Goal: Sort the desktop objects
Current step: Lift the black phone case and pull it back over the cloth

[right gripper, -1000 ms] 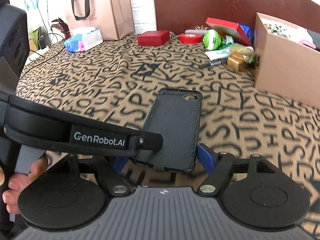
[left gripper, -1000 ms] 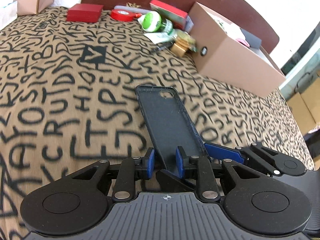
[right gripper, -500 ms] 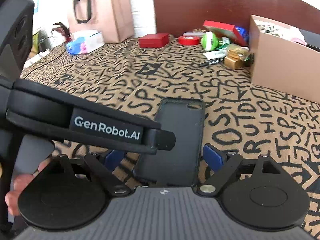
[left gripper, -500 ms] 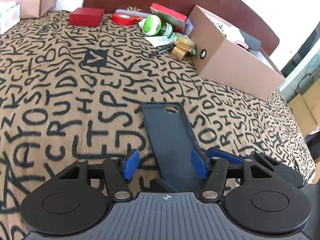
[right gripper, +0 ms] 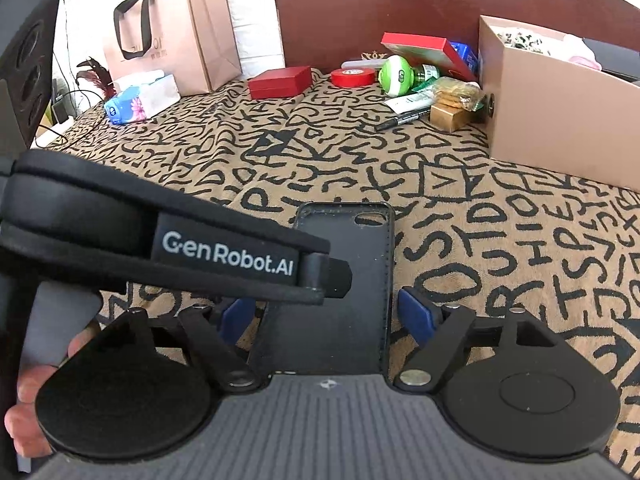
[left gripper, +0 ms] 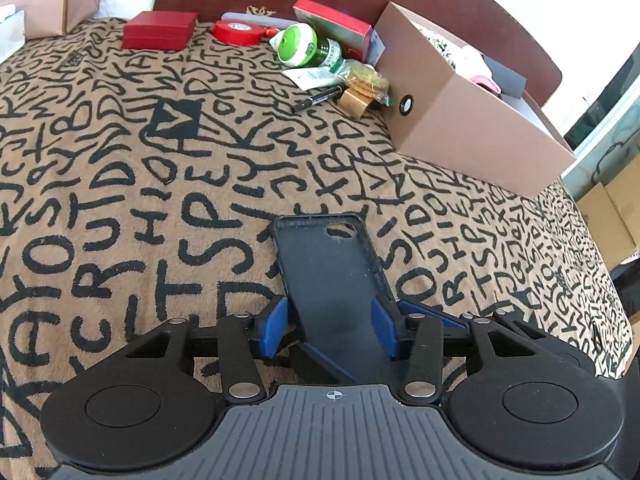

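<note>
A black phone case (left gripper: 332,276) lies open-side up on the letter-patterned cloth (left gripper: 120,200). Its near end sits between the blue pads (left gripper: 276,328) of my left gripper (left gripper: 330,328). Those jaws are closing and the pads stand right beside the case's side edges without clearly pressing. My right gripper (right gripper: 326,312) comes at the same case (right gripper: 348,280) from the right. Its jaws are closing too, wider than the case, with a gap on each side. The left gripper's strapped body (right gripper: 224,252) hides the right gripper's left pad in part.
A brown cardboard box (left gripper: 460,120) stands at the back right. Beside it lie a black marker (left gripper: 316,98), a small gold box (left gripper: 354,102), a green-capped bottle (left gripper: 304,46), red tape (left gripper: 238,32) and a red box (left gripper: 160,34). A paper bag (right gripper: 172,32) and tissues (right gripper: 140,98) are far left.
The left gripper let go of the raised case, which now lies flat. Its jaws spread wide, then narrowed toward the case's edges. The right jaws widened slightly, then narrowed.
</note>
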Available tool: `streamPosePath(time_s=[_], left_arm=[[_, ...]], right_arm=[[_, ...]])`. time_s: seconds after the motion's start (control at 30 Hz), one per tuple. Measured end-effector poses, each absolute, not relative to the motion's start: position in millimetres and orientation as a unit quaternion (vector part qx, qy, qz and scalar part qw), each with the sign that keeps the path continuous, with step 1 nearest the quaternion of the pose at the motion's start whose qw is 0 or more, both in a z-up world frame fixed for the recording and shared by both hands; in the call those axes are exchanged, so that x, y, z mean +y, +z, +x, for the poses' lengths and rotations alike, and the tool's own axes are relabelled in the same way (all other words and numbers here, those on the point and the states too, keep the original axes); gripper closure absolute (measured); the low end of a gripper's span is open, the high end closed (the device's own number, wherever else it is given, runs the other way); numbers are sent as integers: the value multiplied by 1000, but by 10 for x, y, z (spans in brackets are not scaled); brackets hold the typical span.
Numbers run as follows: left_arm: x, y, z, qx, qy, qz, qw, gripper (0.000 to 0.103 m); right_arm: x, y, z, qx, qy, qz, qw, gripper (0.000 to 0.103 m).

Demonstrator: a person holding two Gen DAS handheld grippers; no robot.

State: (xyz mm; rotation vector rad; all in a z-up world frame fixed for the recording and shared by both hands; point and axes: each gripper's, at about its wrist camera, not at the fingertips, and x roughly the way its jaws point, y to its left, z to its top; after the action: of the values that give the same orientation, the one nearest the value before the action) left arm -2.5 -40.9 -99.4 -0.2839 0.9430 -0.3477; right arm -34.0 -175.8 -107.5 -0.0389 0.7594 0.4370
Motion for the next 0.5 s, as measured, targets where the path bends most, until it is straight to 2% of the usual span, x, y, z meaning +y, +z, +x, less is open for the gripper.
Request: streamPosePath(time_s=[0.2, 0.4, 0.5], left_arm=[[-434, -1002, -22, 449, -167, -127, 869, 46], [-465, -1014, -33, 446, -163, -114, 873, 47], [-494, -1001, -45, 446, -153, -103, 876, 57]], right_arm=[[-1772, -1079, -306, 367, 209, -16, 906, 27], [-1764, -1099, -293, 366, 206, -17, 907, 27], [-1776, -1100, -295, 364, 208, -17, 908, 28]])
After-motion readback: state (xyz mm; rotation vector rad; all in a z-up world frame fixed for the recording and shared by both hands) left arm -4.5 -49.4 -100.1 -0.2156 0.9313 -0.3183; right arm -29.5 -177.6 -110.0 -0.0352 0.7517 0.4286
